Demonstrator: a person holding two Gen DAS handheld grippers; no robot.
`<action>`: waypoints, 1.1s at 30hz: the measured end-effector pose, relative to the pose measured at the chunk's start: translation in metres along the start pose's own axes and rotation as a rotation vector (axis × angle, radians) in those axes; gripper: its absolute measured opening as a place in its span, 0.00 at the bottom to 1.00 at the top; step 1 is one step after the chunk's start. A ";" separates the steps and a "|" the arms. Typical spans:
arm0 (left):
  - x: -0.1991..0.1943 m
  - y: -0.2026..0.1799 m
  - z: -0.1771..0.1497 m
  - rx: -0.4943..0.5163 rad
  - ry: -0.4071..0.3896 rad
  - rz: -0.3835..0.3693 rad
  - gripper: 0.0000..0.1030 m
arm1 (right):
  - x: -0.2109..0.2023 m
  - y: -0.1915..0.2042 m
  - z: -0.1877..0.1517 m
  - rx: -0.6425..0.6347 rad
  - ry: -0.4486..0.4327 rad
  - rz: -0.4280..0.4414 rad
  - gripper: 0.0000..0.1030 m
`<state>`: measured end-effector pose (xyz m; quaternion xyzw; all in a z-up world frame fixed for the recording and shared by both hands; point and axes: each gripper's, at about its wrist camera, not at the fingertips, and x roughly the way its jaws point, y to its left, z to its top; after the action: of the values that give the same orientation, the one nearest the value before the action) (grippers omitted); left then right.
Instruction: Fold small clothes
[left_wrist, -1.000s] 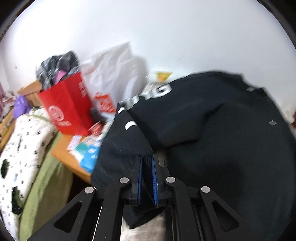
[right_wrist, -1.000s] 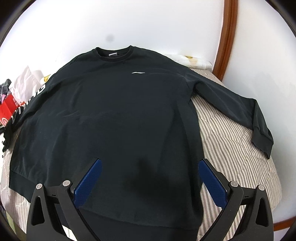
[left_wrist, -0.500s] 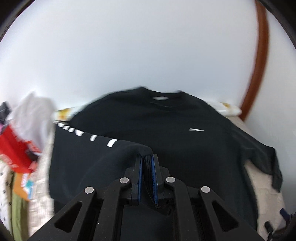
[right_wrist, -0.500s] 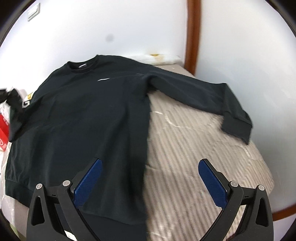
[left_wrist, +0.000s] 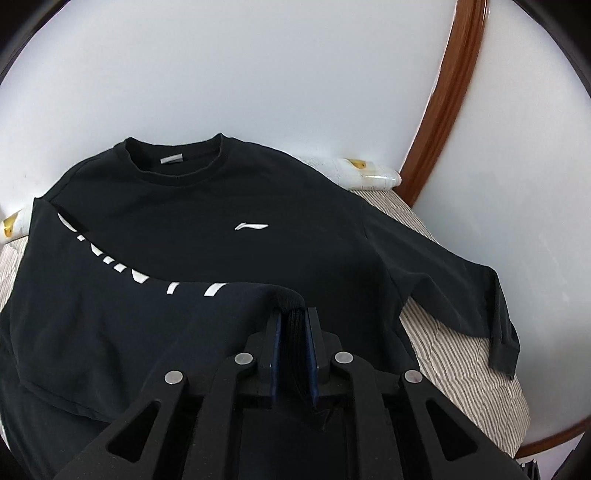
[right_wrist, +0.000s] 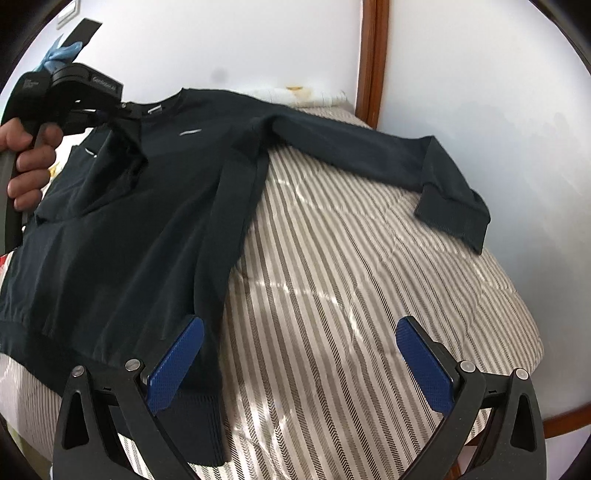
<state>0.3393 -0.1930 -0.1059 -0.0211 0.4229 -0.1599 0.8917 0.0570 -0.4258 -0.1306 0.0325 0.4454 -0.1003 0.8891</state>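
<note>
A black long-sleeved sweatshirt (left_wrist: 229, 206) lies face up on a striped bed cover (right_wrist: 351, 280); it also shows in the right wrist view (right_wrist: 147, 206). My left gripper (left_wrist: 293, 314) is shut on the cuff of the lettered sleeve (left_wrist: 147, 295) and holds it folded over the chest. In the right wrist view the left gripper (right_wrist: 122, 107) sits above the chest at the upper left. My right gripper (right_wrist: 299, 332) is open and empty above the sweatshirt's right hem edge. The other sleeve (right_wrist: 369, 151) lies stretched out to the right.
White walls stand behind the bed, with a brown wooden post (right_wrist: 373, 55) in the corner. A white pillow (left_wrist: 369, 177) lies at the head of the bed. The bed's right edge curves down close to the wall.
My left gripper has carried the lettered sleeve from the left bedside over onto the chest. My right gripper has swung to the right, off the body and over the striped cover.
</note>
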 end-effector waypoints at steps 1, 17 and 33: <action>-0.001 0.002 -0.002 0.000 0.003 0.008 0.18 | -0.001 0.001 0.000 -0.004 -0.005 0.009 0.99; -0.140 0.158 -0.102 -0.187 -0.099 0.323 0.58 | -0.005 0.045 0.016 -0.182 -0.045 0.198 0.90; -0.163 0.282 -0.221 -0.310 0.045 0.306 0.56 | 0.017 0.039 -0.018 -0.012 0.052 0.161 0.62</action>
<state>0.1503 0.1449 -0.1745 -0.0901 0.4603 0.0441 0.8821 0.0606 -0.3876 -0.1562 0.0654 0.4649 -0.0248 0.8826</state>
